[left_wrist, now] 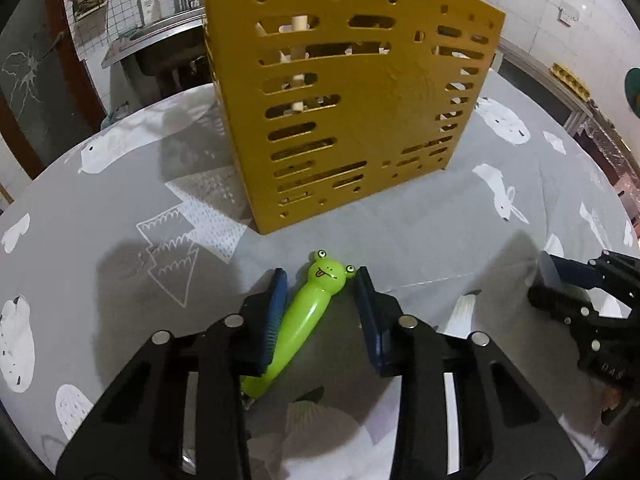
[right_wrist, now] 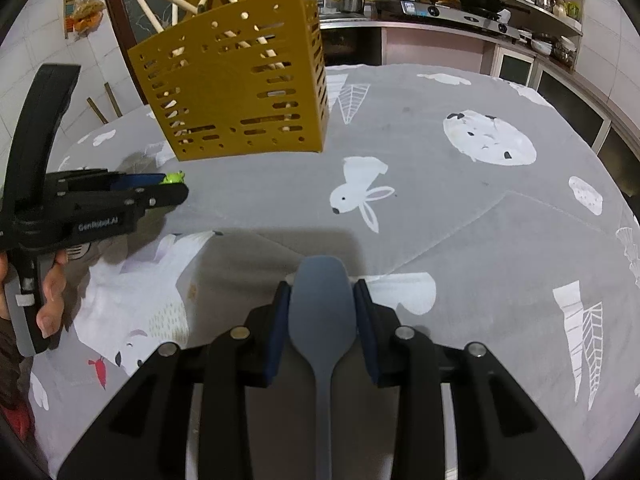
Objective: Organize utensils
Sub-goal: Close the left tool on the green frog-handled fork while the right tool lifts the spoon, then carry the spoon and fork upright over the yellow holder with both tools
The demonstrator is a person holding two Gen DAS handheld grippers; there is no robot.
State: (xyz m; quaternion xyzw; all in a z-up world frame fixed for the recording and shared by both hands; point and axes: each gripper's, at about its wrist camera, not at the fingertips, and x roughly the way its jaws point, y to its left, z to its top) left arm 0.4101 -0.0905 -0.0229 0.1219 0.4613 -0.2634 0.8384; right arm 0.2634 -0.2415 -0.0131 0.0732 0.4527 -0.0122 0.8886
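Green frog-headed plastic handle [left_wrist: 308, 312]: lies slantwise on grey printed tablecloth [left_wrist: 400, 240], before yellow slotted plastic utensil caddy [left_wrist: 348, 96].
Left gripper [left_wrist: 320, 300]: blue pads clenched against handle's sides.
Right gripper [right_wrist: 322, 308]: grasping grey silicone spatula [right_wrist: 322, 308].

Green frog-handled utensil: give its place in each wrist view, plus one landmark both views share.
Left wrist view: green frog-handled utensil lies bottom centre on the cloth, between the left gripper's pads.
Right wrist view: only its frog head peeks out at mid-left, past that gripper's tip.
Shared landmark: the yellow slotted holder.
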